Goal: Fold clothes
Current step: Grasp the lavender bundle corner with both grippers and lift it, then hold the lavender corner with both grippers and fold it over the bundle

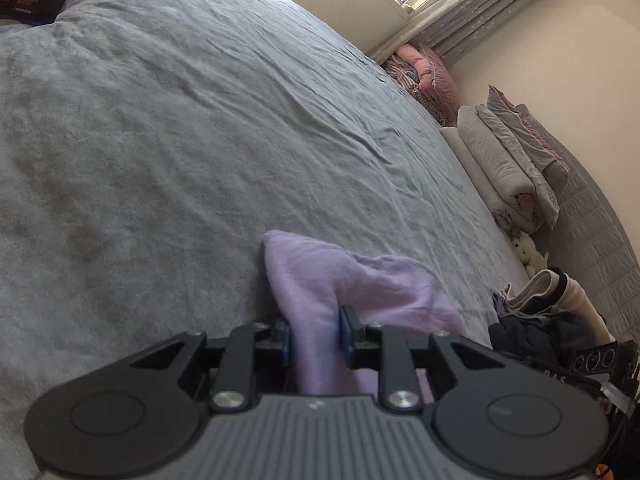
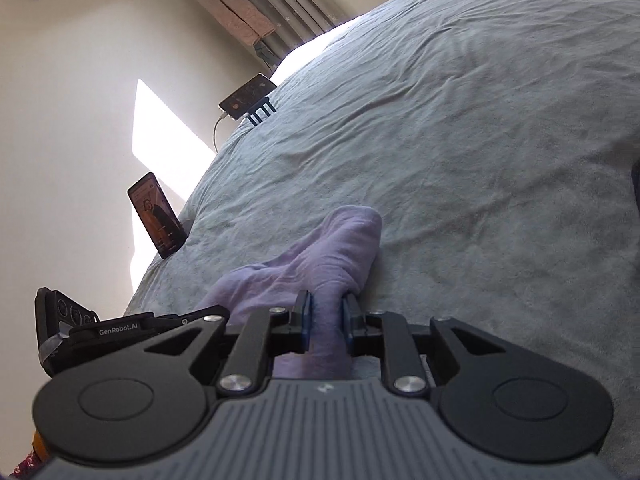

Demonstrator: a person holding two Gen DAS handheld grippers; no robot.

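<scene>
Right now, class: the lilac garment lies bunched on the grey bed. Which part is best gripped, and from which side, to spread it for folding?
Grip the lilac garment at its two outer ends, one tool per end, coming in low from the near edge of the bed. Both ends already sit between the pads of the left tool and right tool, and the slack middle sags between them, so pulling apart should flatten it.

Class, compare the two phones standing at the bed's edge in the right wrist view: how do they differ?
The nearer phone stands upright in portrait and shows a person on its screen. The farther phone lies in landscape on a small stand, has a cable plugged in, and looks smaller. Both have lit screens and sit at the edge of the grey bed, by the wall.
</scene>
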